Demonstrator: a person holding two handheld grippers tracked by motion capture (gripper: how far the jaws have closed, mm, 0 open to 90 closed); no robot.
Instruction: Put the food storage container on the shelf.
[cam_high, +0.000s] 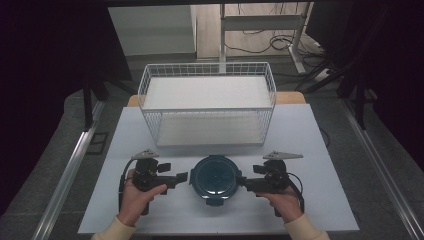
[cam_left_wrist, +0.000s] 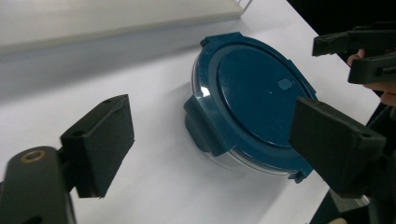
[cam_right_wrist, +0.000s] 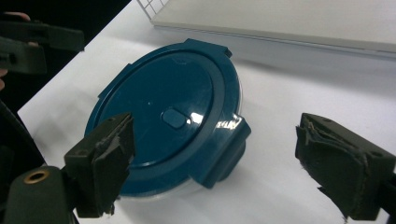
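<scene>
**Both grippers flank the blue-lidded container**

I have the round container (cam_high: 213, 179) sitting flat on the white worktop (cam_high: 300, 135), near its front edge and midway between my two tools. Its dark blue lid (cam_left_wrist: 254, 88) is on, with latch tabs folded down over a clear body (the rim of that body glints just under the lid in both gripper views).

My left gripper (cam_high: 181, 177) points inward at the container's left side, jaws spread wide apart and holding nothing; in the left gripper view one latch tab (cam_left_wrist: 203, 123) lies between the two pads. My right gripper (cam_high: 243, 181) mirrors it from the other side, jaws equally parted and empty, with another latch tab (cam_right_wrist: 224, 151) lying between its pads in its own view. From above, each gripper's tip sits just beside the lid's edge; I cannot tell whether either one touches it.

Behind the container, well apart from it, stands a white wire basket (cam_high: 207, 102) with a flat white shelf on top.
</scene>
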